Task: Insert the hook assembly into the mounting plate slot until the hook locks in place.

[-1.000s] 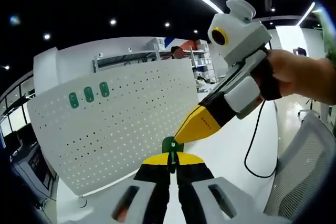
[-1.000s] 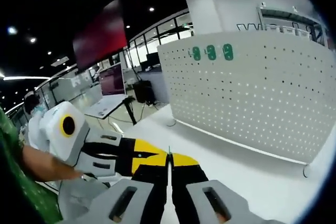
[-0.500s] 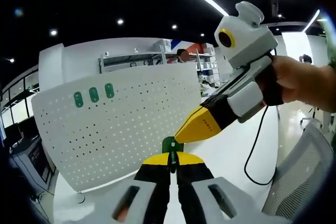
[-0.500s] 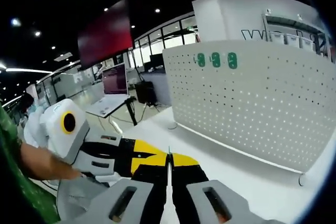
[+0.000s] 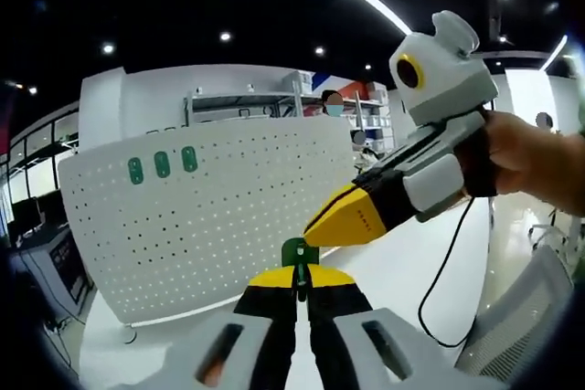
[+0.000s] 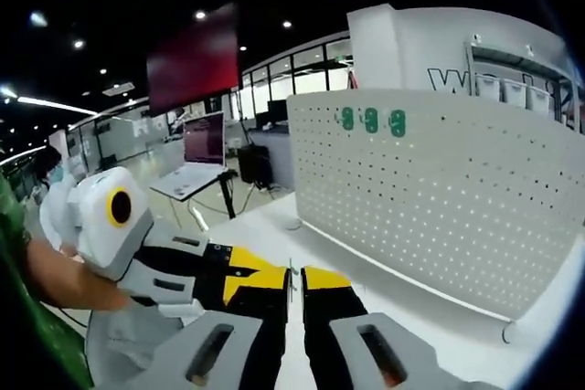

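Your left gripper (image 5: 299, 279) pinches the green hook assembly (image 5: 296, 252) upright, above the white tabletop (image 5: 393, 267). Your right gripper (image 5: 313, 232) angles in, jaws nearly closed, tip touching it. The pegboard mounting plate (image 5: 210, 212) stands behind.

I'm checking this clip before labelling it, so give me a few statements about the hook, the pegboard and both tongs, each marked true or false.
1. The left tongs are shut on a green hook. True.
2. Three green hooks already sit near the top of the white pegboard. True.
3. The pegboard lies flat on the white table. False: it stands upright on the table.
4. The right tongs' yellow tips reach the green hook in the left gripper view. True.
5. The held hook is already seated in the pegboard. False: it is held in front of the board, apart from it.
6. The pegboard is black. False: it is white.
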